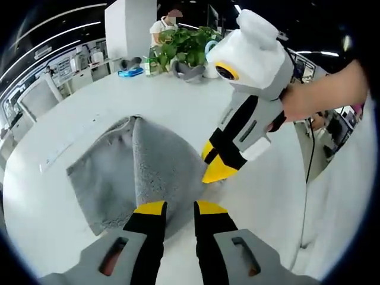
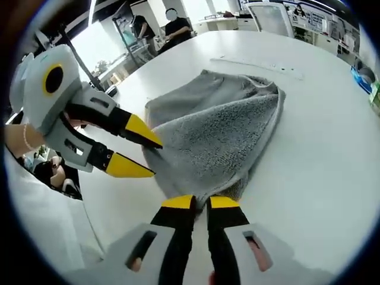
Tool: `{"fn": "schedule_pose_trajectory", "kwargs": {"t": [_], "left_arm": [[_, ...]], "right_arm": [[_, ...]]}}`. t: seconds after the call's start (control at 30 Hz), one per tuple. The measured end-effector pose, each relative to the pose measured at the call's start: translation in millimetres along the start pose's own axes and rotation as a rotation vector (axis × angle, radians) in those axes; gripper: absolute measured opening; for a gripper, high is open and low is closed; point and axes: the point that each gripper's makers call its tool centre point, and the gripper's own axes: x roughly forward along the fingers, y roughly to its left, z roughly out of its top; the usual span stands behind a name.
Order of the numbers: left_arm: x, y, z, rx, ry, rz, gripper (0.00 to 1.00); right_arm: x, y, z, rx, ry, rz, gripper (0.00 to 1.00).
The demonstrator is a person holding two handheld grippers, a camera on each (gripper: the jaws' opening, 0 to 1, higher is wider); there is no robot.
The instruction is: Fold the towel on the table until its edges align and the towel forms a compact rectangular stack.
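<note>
Towel [image 2: 217, 133] pinched by right claw [image 2: 200, 202]; no writing legible.

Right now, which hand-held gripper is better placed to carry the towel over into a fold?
Right, probably. The right hand-held gripper looks pinched on the towel corner, while the left hand-held gripper is open at the edge, gripping nothing.

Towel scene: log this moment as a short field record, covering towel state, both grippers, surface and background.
towel: grey, partly folded, one layer lifted over the other
left gripper: jaws slightly apart at towel's near edge; grip unclear
right gripper: jaws close together at a towel corner; grip unclear
surface: white table
background: potted plant
stack: not yet compact
</note>
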Motion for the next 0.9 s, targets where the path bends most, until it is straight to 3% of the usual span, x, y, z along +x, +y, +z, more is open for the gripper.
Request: {"fn": "schedule_pose_trajectory", "kwargs": {"t": [0.4, 0.9], "left_arm": [[-7, -10.5, 2.5, 0.007, -0.052, -0.015, 0.23], [-14, -12.8, 0.7, 0.056, -0.058, 0.007, 0.26]], "right_arm": [[-11, 8, 11.9, 0.024, -0.019, 0.033, 0.0], [-28, 20, 38.5, 0.031, -0.08, 0.07, 0.0]]}}
